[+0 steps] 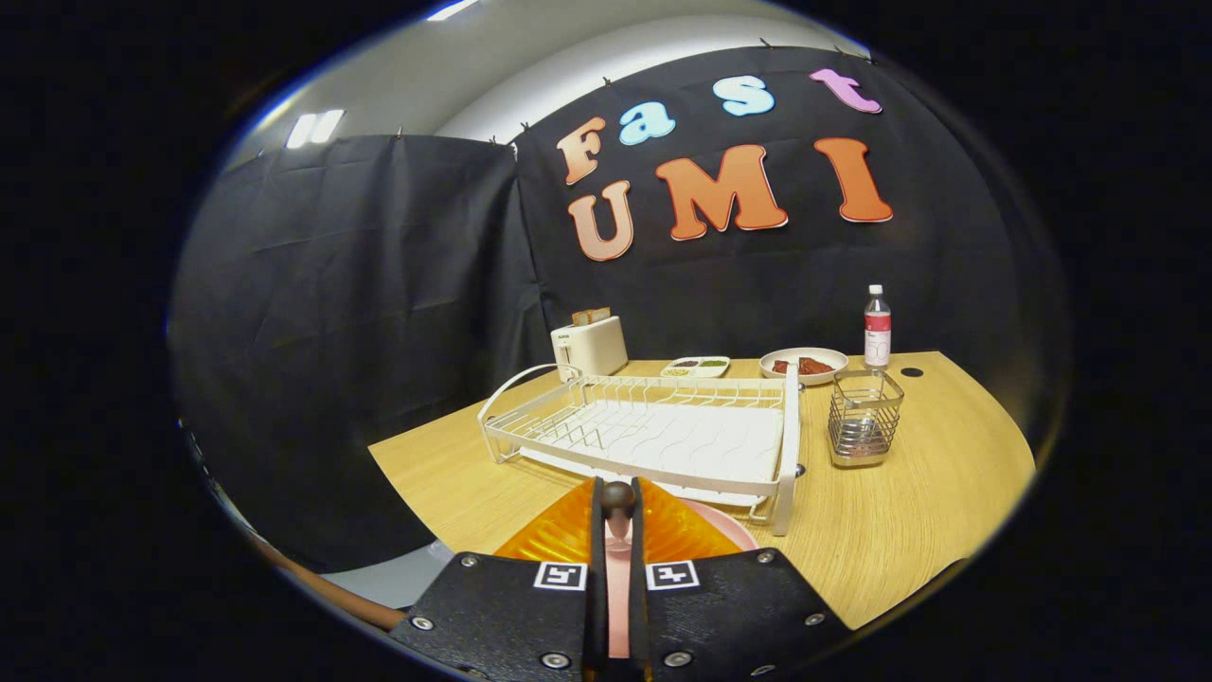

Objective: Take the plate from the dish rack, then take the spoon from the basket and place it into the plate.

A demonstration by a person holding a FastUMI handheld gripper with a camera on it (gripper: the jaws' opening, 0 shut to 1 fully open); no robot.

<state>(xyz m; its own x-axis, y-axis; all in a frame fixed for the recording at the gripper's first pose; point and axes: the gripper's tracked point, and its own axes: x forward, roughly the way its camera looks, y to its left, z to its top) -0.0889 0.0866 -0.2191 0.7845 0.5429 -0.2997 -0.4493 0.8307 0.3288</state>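
We see the gripper (617, 516) clenched on the spoon (617, 549) above the pink plate (724, 529); dish rack (653, 431) and wire basket (864, 417) stand beyond.

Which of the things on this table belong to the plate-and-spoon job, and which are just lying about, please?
Job: dish rack, wire basket, pink plate, spoon gripped in the shut jaws.
Lying about: toaster, divided snack tray, dish of red food, bottle.
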